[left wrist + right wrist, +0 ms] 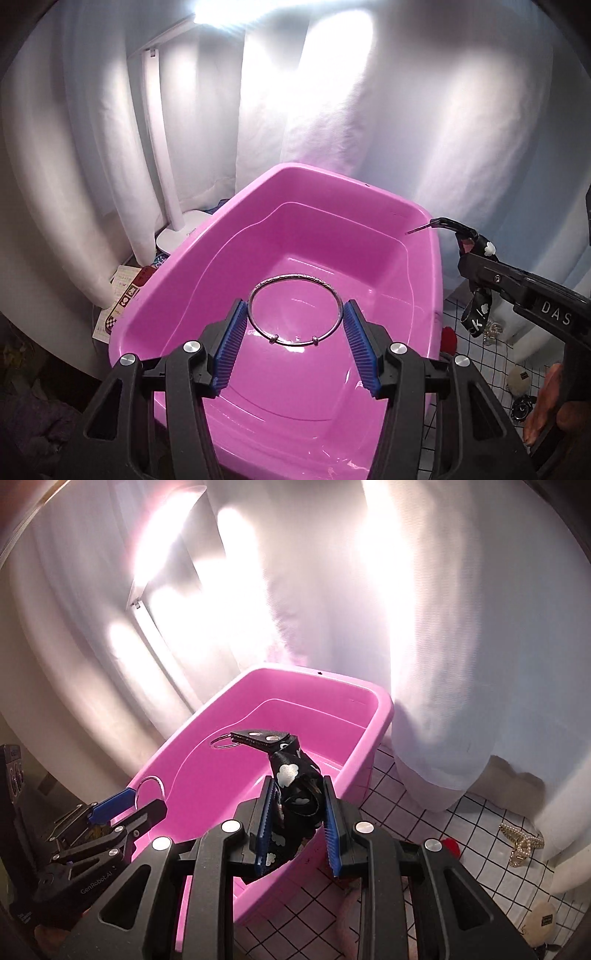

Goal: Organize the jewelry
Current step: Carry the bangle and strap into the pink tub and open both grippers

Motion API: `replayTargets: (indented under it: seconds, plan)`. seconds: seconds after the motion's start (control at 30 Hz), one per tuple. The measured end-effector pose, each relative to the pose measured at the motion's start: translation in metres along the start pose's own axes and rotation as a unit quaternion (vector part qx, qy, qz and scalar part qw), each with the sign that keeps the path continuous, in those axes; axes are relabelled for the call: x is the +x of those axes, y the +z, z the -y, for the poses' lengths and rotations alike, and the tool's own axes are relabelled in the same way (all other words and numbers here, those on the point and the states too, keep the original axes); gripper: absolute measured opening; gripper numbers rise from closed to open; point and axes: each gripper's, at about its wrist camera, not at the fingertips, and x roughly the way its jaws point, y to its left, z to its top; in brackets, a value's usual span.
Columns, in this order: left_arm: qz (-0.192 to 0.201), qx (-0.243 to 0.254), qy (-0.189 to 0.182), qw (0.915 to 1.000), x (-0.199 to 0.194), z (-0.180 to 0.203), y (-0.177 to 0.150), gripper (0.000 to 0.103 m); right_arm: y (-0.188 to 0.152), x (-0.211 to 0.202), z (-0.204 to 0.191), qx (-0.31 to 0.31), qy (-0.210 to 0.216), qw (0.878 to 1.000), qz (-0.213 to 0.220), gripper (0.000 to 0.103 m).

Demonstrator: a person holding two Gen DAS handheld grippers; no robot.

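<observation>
Ahead of and below our tongs the pink tub [424, 236] lies open and bare-floored, white curtain [443, 129] close behind its far rim, lamp post [159, 147] off our left tong's left side.

tub [424, 236] centre, on gridded cloth [424, 812] | lamp base [173, 236] just left of tub's far end | curtain [406, 129] behind tub | bangle [295, 310] between left gripper [295, 325] pads, above tub | strap [291, 775] in right gripper [299, 808], over tub's near rim | hair claw [522, 843] far right on cloth

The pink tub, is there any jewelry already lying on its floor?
No, the pink tub is bare inside; the silver bangle is held above it in the left claw.
</observation>
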Motion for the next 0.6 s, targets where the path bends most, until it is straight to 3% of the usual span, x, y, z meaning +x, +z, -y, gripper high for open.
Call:
replayTargets:
  seconds: [0.4,0.6]
  plan:
    - [-0.069,-0.026,0.018,0.9971,0.049,-0.042,0.0,0.053,0.026,0.099,-0.032,-0.026,-0.01,0.993,-0.119,0.024]
    - [-0.091,-0.029,0.029,0.995,0.065,-0.047,-0.003,0.053,0.023,0.116,-0.031,-0.03,-0.033,0.99,-0.137,0.024]
